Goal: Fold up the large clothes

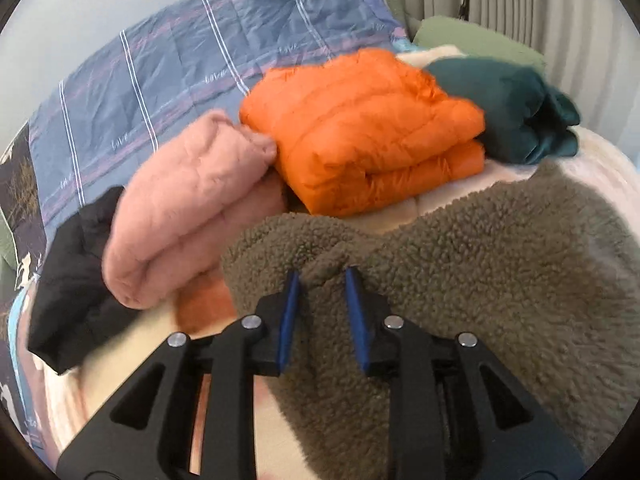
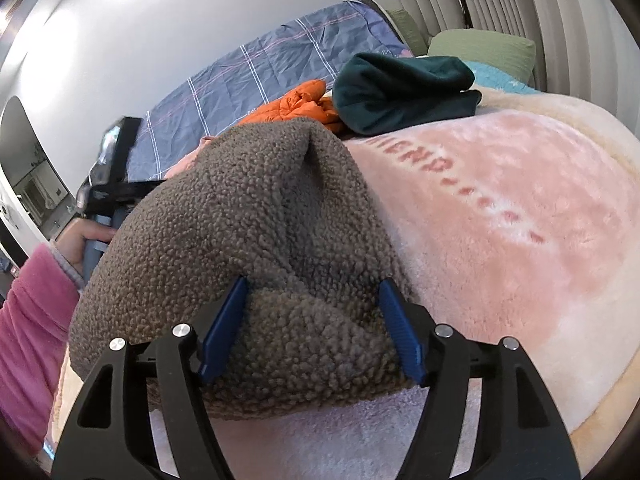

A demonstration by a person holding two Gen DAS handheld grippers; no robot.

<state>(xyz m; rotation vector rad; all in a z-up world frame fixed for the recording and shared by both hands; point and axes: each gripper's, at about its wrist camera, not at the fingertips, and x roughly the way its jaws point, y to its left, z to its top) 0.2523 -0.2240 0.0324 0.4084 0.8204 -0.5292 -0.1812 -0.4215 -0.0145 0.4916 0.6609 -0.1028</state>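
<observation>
1. The fleece (image 1: 460,300), a brown-grey sherpa garment, is found on the bed, lying on the blanket (image 2: 520,208) at the near edge.
2. The left gripper (image 1: 322,280) is seen clamped on a raised fold of the fleece; the blue pads (image 1: 290,312) stand close together with the pile pinched between them.
3. The right gripper (image 2: 312,292) is seen with its pads (image 2: 224,328) set wider apart, a thick bunch of fleece filling the gap and touching both pads (a grasp on the fleece is recorded).
4. In the right wrist view the fleece (image 2: 248,208) is humped up into a mound, with the left gripper's body and the hand (image 2: 86,240) holding it partly visible behind it at left. A pink sleeve (image 2: 32,328) is noted on that arm.
5. Folded items are recorded beyond the fleece: a pink garment (image 1: 188,208), an orange jacket (image 1: 368,128) just beside it, and a teal garment (image 1: 508,108) touching the jacket's far side. A black item (image 1: 72,280) lies left of the pink garment.
6. A blue plaid quilt (image 1: 180,68) is bunched along the wall, and a green pillow (image 2: 484,48) lies at the head of the bed.
7. The blanket bears red lettering, only partly legible.
</observation>
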